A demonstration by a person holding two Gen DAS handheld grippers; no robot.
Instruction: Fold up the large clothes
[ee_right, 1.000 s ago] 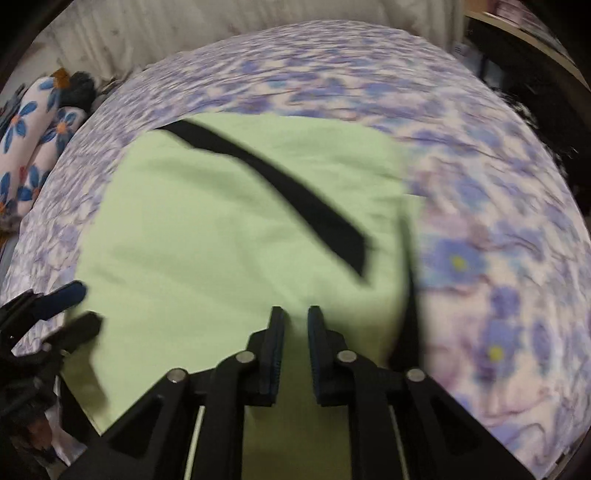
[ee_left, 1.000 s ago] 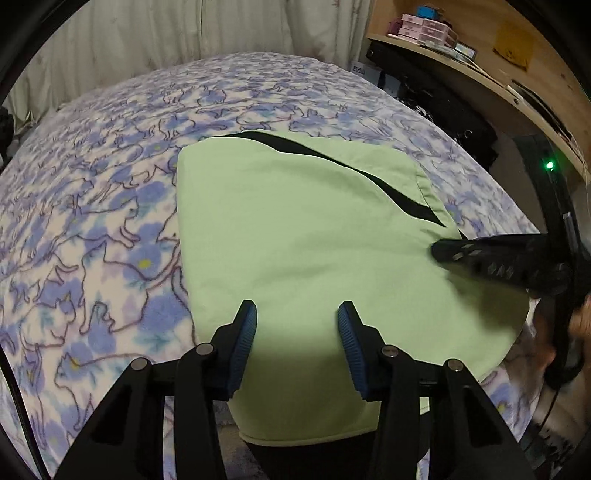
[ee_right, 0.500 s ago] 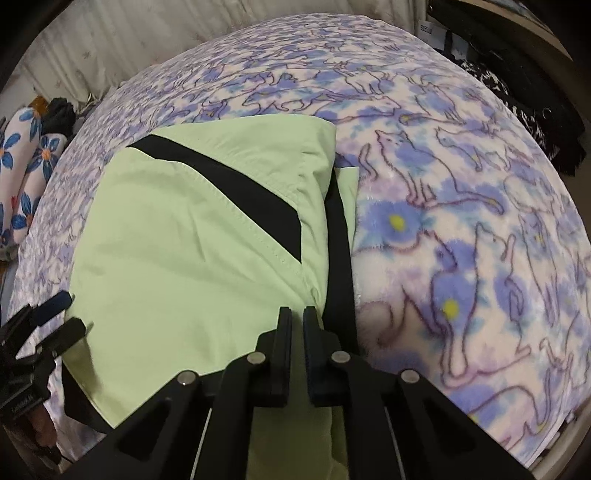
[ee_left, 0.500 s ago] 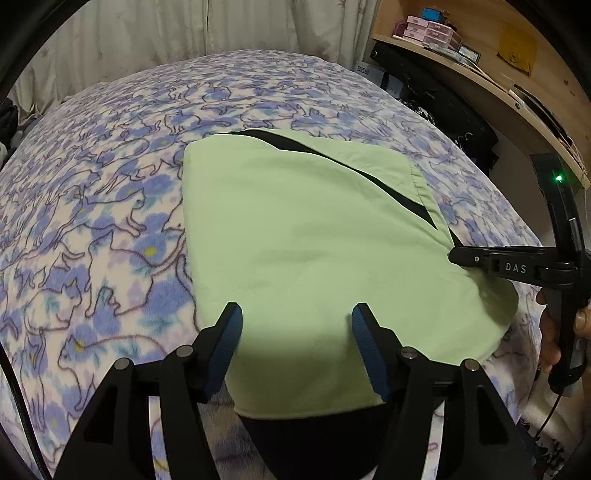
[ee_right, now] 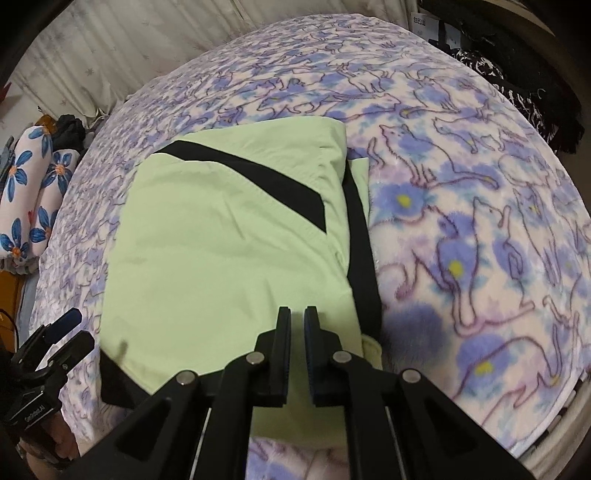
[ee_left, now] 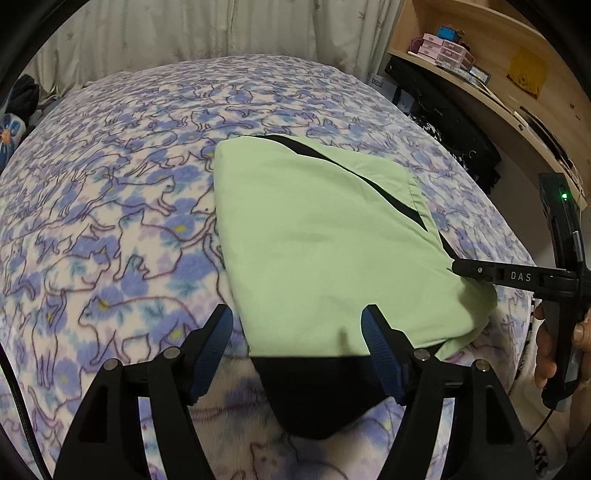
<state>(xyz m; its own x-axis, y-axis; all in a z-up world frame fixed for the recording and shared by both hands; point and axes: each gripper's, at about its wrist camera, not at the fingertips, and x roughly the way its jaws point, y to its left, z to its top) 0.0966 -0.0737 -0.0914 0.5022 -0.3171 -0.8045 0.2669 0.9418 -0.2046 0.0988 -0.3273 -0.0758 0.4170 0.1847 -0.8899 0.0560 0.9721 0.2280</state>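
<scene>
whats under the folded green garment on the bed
The green garment lies on the cat-print blanket. A black part of the garment pokes out beneath its near edge. Whatever else lies under the green fabric is covered.

You are working in a home bedroom. The surface in front of you is a bed under a fleecy white blanket printed with purple-blue cats and flowers (ee_left: 122,206). Pale pleated curtains (ee_left: 184,33) hang along the far side. To the right, a light wooden shelf (ee_left: 491,92) carries small pink drawer boxes (ee_left: 441,46). At the far left lie white cushions with blue flowers (ee_right: 33,192).
</scene>
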